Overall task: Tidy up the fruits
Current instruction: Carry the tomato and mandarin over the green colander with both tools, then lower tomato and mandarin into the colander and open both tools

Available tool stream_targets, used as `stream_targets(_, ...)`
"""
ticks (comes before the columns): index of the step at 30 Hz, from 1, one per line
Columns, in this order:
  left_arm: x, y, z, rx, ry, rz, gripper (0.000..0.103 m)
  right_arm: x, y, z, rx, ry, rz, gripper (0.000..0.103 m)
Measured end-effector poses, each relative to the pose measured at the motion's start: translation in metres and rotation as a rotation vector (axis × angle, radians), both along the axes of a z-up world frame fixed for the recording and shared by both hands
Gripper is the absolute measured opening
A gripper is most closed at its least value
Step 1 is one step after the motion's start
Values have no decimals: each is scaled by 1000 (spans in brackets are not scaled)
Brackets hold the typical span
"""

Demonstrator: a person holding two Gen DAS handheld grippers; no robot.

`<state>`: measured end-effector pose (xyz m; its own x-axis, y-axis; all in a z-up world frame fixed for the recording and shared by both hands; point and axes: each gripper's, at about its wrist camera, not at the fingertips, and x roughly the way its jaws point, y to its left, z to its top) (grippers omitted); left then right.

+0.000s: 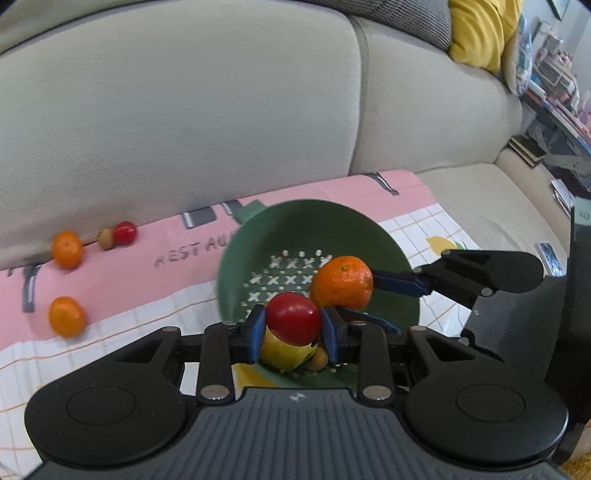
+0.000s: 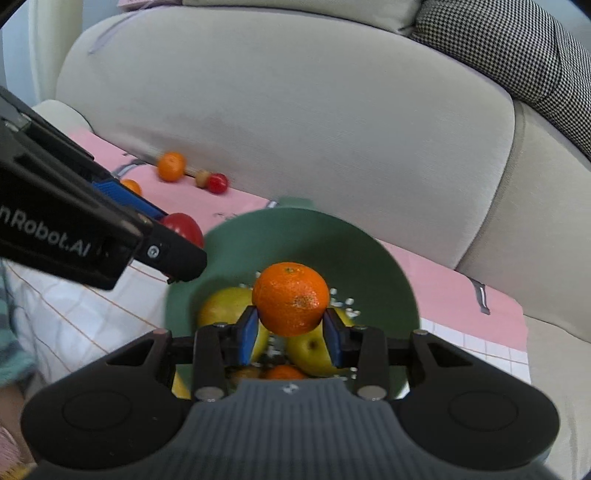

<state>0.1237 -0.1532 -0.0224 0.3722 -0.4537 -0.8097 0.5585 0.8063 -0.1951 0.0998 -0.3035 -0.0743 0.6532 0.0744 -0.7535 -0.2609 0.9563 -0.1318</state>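
Left wrist view: left gripper (image 1: 293, 325) clamped on a red tomato (image 1: 293, 318), blue pads (image 1: 256, 334) pressing both sides, held above the near rim of a green colander (image 1: 258, 236). Under the tomato, inside the colander: yellow-green fruit (image 1: 282, 350) and a small brown one (image 1: 318, 360), partly hidden. Right gripper (image 1: 354, 295) coming in from the right, closed on a mandarin (image 1: 342, 283) over the colander's perforated floor, just beside the tomato. Colander on a pink and white-check cloth (image 1: 147, 280) spread over a beige sofa (image 1: 184, 110). On the cloth well left of the colander: two loose mandarins (image 1: 67, 249), (image 1: 67, 316), plus another red tomato (image 1: 125, 233) touching a small brown fruit (image 1: 106, 238), all near the sofa back. Yellow cushion (image 1: 480, 33) top right. Right wrist view: right gripper (image 2: 291, 325) gripping the mandarin (image 2: 291, 298) w/ both blue pads (image 2: 248, 334), held above the colander (image 2: 369, 266). Below it in the colander: two yellow-green fruits (image 2: 225, 304), (image 2: 312, 350) and another mandarin (image 2: 284, 373), mostly hidden by the gripper body. Left gripper (image 2: 177, 236) entering from the left, held tomato (image 2: 184, 227) partly visible behind its finger at the colander's left rim; grip itself hard to read from this side. Far on the cloth (image 2: 443, 288): mandarin (image 2: 171, 166), second mandarin (image 2: 131, 186) half hidden, tomato (image 2: 217, 182) touching the small brown fruit (image 2: 202, 178), by the sofa (image 2: 295, 110) back. Checked cushion (image 2: 517, 55) top right.
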Motion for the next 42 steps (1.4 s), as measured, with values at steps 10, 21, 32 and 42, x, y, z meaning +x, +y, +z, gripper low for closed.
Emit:
stream_targets(10,9,-26,-23,42,38,-56,36,14,-12,-18,-35,39,0,35)
stream_targets(21,14,-35,-44,90,88,-82,36,12,-2,-18,-78,53,74,35)
stream_targets(32,14,-35,-54,109,125,-80,36,7,4,-29,-59,137,71,35)
stream_targets(42,9,-34,-54,146,120,-76,47,10,-1,-40,-26,246,36,34)
